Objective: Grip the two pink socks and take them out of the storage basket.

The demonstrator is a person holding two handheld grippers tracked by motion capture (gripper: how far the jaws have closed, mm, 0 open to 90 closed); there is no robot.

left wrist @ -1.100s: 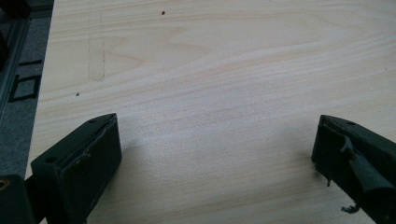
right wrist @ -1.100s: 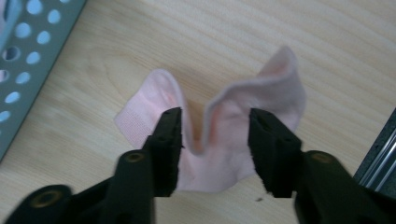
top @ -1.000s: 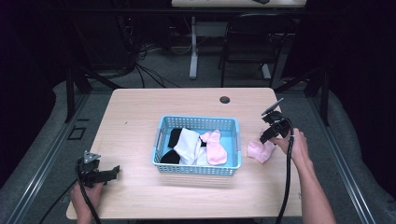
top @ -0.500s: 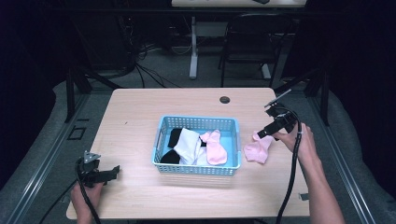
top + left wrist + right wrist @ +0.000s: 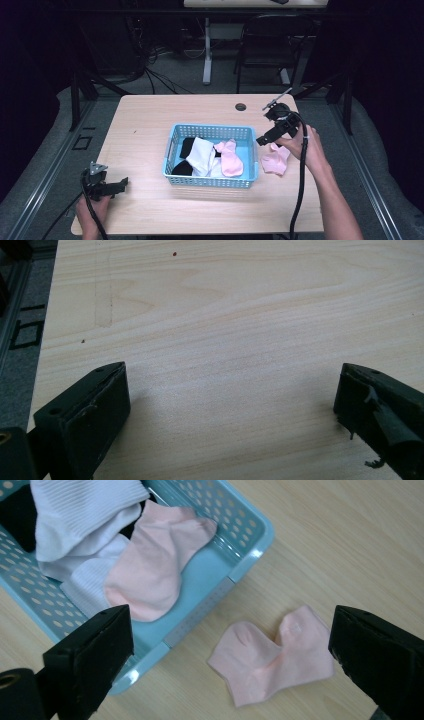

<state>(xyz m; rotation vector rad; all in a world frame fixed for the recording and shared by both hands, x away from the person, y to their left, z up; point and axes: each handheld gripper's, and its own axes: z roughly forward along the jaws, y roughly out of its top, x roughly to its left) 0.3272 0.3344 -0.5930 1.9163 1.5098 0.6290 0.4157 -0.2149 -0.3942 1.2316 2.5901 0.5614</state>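
A blue plastic basket (image 5: 210,132) in the middle of the wooden table holds white socks (image 5: 202,152), a black sock (image 5: 186,147) and a pink sock (image 5: 230,157). A second pink sock (image 5: 275,160) lies flat on the table just right of the basket (image 5: 250,555). My right gripper (image 5: 263,140) hovers above that loose sock (image 5: 272,660); its jaws have just been opening and stand open with nothing between them. My left gripper (image 5: 120,184) rests at the table's near left corner. In the left gripper view it (image 5: 230,385) is open over bare wood.
A round black grommet (image 5: 241,106) sits in the tabletop behind the basket. Beyond the far edge stand a dark chair (image 5: 265,45) and a desk leg (image 5: 206,50), with cables on the floor. The right gripper's cable (image 5: 301,175) hangs along the forearm.
The right gripper has let go of the pink sock and risen, drifting slightly towards the basket. The sock now lies flat on the table. The left gripper has stayed put.
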